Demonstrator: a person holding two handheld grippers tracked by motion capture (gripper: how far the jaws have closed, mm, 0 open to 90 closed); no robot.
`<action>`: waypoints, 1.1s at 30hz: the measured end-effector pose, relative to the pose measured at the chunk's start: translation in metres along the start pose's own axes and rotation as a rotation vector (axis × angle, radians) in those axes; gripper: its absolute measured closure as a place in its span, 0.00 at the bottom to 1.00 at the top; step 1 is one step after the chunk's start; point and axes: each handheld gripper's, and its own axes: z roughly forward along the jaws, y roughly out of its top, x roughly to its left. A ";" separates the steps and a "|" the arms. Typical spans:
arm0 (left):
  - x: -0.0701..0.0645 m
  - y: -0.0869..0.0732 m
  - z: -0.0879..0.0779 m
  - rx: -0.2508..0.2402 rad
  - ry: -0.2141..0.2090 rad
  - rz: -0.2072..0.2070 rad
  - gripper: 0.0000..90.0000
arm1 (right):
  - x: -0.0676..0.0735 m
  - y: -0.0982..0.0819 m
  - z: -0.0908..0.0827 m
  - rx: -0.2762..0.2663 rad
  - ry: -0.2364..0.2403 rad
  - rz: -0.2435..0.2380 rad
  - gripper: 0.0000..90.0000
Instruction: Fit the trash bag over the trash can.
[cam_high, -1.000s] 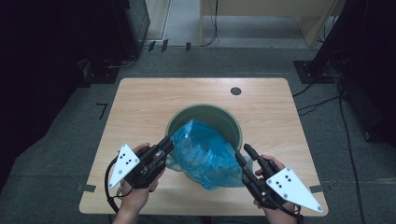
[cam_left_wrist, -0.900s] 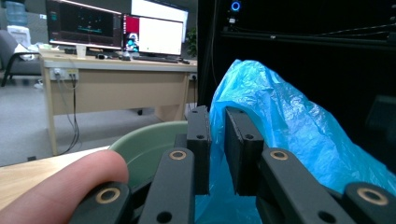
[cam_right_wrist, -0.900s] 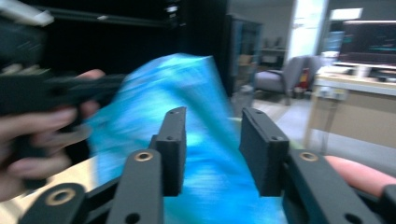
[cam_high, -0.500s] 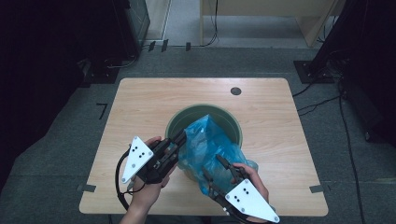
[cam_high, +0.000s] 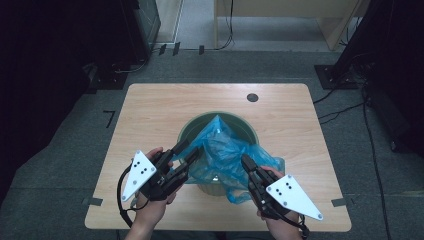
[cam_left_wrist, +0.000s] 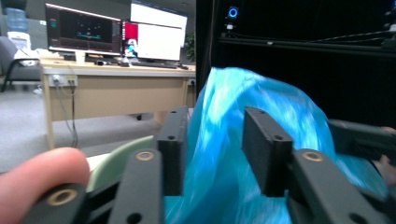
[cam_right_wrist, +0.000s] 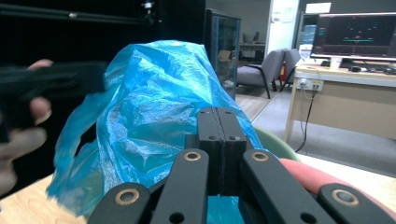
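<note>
Both hands have closed in, drawing the blue bag (cam_high: 220, 155) up into a peak above the green bin (cam_high: 190, 131) at table centre. Left gripper (cam_high: 187, 155), at eight o'clock, stands released astride plastic; clench before pulling. Right gripper (cam_high: 247, 163), at four o'clock, is clenched on the bag; keep tension even.

I read the table (cam_high: 150, 120) as a light wood top with rounded corners, sitting centre frame in the high view on grey carpet. A small dark round spot (cam_high: 252, 97) shows toward its upper right. A green bin (cam_high: 192, 127) stands on it at centre, slightly toward the lower edge. A blue plastic bag (cam_high: 220, 150) sits in the bin and spills over the rim toward lower right; I cannot tell whether the loose end touches the wood. The rest of the top is bare wood.
</note>
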 end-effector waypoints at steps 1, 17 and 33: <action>0.000 0.000 0.000 0.000 0.000 0.000 0.60 | 0.000 0.000 0.000 0.000 0.000 0.000 1.00; -0.035 -0.026 -0.010 -0.011 -0.151 0.146 0.52 | -0.001 0.011 0.003 -0.039 -0.025 0.034 1.00; -0.050 -0.045 0.006 0.137 -0.082 0.374 0.73 | -0.007 0.016 -0.001 -0.061 0.021 0.069 1.00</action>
